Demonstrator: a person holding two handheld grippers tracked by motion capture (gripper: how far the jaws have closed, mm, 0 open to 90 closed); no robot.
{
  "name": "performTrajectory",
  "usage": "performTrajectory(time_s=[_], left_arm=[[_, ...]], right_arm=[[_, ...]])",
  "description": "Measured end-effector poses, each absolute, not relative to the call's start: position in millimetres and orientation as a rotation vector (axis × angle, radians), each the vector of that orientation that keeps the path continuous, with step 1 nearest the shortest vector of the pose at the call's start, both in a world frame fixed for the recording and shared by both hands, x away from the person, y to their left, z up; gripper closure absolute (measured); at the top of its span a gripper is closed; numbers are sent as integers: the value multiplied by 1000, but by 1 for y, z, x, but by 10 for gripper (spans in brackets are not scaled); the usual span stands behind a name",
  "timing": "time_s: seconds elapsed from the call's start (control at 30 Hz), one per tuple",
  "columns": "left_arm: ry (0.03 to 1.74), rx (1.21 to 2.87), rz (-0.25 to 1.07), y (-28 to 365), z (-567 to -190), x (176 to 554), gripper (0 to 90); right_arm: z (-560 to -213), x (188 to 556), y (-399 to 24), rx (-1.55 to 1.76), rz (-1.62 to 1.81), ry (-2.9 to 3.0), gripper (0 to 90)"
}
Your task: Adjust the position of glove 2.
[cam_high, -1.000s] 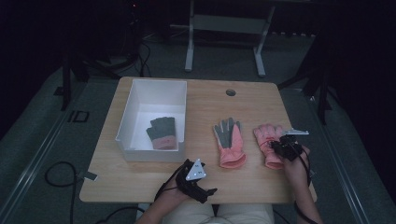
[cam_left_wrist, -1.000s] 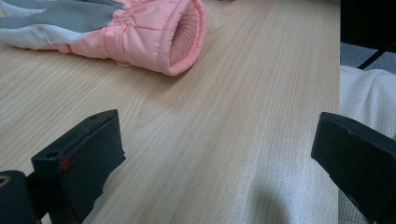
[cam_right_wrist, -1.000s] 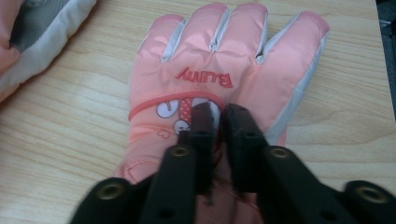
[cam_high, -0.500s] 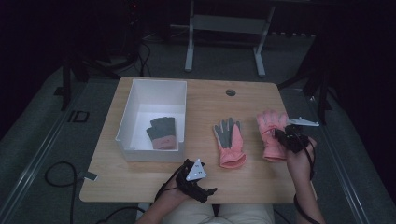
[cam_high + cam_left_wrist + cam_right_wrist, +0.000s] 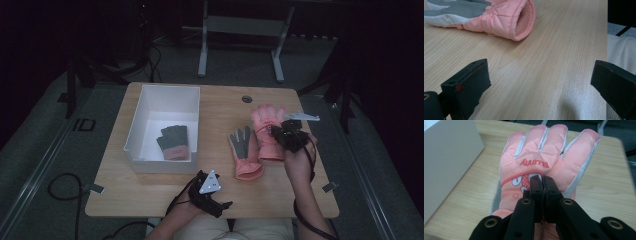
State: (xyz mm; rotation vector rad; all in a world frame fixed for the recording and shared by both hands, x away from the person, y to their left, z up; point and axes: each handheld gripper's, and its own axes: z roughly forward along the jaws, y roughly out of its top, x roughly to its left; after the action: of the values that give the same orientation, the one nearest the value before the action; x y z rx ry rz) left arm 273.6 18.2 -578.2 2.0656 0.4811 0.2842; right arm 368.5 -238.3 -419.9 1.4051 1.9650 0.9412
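A white box (image 5: pixel 150 120) sits on the left half of the wooden tabletop (image 5: pixel 220 102), reaching from near the far edge to well past the middle, with a small grey glove with a pink cuff (image 5: pixel 173 142) lying flat on its floor toward the near wall. Just off the box's near right corner, close to the tabletop's near edge, the left gripper (image 5: pixel 206 192) rests in the person's left hand with its jaws spread wide and nothing between them; in the left gripper view, bare wood lies between the two black pads (image 5: pixel 469 82). Right of the box, about mid-table, a pink glove lies palm up (image 5: pixel 245 152), grey palm showing, fingers toward the far edge and open cuff toward the near edge. Just beside it on the right, the right gripper (image 5: pixel 287 136) holds a second pink glove (image 5: pixel 544 160) by a pinch of fabric on its back, jaws clamped tight on the cloth below the stitched word "Bunny". In the high view this glove (image 5: pixel 265 125) sits between the palm-up glove and the tabletop's right edge, fingers pointing toward the far edge, its cuff end at the person's right hand (image 5: pixel 297 162).
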Motion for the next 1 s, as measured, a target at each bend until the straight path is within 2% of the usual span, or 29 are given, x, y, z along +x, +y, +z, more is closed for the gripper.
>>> performTrajectory(time_s=[0.37,0.77,1.0], left_arm=[[469,2065,297,17,-577,272,19],[476,2074,304,17,-577,272,19],[479,2075,306,16,-577,272,19]], right_arm=[[-444,366,-193,1439,895,2007,875],[-490,374,-188,1522,806,2016,863],[-498,375,-189,1514,828,2022,788]])
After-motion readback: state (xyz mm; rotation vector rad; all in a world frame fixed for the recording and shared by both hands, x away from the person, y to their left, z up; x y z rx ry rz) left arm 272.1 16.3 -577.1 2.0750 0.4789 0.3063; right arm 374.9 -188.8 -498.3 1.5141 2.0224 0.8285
